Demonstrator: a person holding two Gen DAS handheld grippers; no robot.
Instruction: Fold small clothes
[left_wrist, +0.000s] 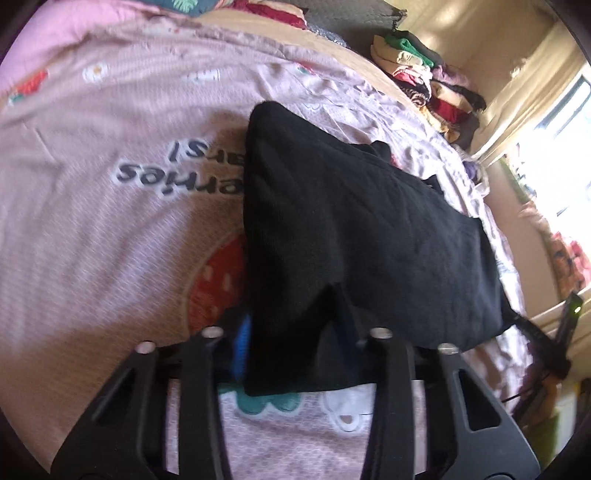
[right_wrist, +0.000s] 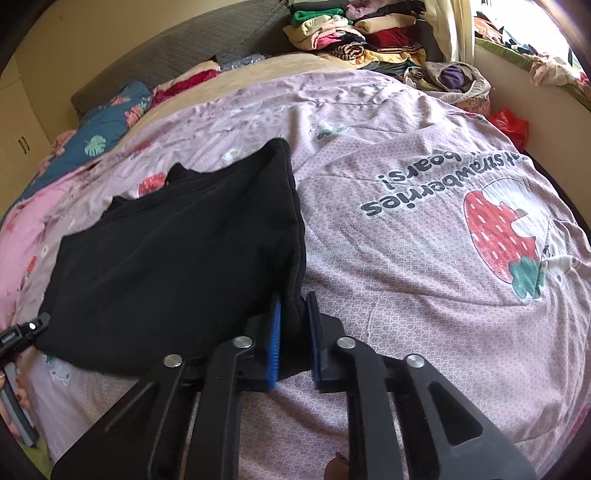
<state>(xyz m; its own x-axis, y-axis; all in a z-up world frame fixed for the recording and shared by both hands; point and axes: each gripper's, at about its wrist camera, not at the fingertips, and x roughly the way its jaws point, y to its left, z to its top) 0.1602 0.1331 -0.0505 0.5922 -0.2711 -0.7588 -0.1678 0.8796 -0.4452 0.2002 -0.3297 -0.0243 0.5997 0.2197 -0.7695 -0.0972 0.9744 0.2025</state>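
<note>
We tilt both claws downward: left claw (left_wrist: 295, 343) and right claw (right_wrist: 295, 332) each pinch the black knit garment's (right_wrist: 177, 251) near corners.

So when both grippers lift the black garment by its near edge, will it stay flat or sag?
The black garment will probably sag between the grips: it is soft knit that already shows creases. It looks light, lying flat on the pink bedsheet. The knit should not slip much from the right gripper or the left gripper, whose ridged blue pads pinch its edge.
</note>
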